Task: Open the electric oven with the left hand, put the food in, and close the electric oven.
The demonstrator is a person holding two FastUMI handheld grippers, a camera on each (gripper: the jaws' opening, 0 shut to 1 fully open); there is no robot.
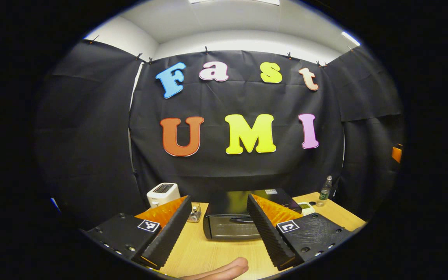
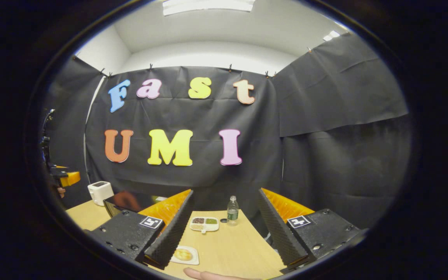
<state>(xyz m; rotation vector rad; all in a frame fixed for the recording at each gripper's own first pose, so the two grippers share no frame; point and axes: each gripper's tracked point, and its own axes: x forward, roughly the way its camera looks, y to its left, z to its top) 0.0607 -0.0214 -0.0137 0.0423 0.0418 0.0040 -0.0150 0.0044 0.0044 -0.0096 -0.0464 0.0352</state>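
Note:
The black electric oven (image 1: 233,221) stands on the wooden table (image 1: 208,252) with its door closed and its handle facing me. My left gripper (image 1: 218,229) hovers open in front of it, well short of the door, with nothing between the fingers. In the right gripper view, a white plate carrying a golden bun (image 2: 184,255) lies on the table just by the left finger of my right gripper (image 2: 224,237). That gripper is open and holds nothing. The oven's dark top (image 2: 130,202) shows at the left, and the left gripper (image 2: 62,177) appears at the far left edge.
A white toaster (image 1: 163,194) and a small glass jar (image 1: 195,214) stand left of the oven. A divided white dish of condiments (image 2: 204,224) and a plastic bottle (image 2: 231,211) sit at the table's back. A finger of a hand (image 1: 224,271) shows below the left gripper.

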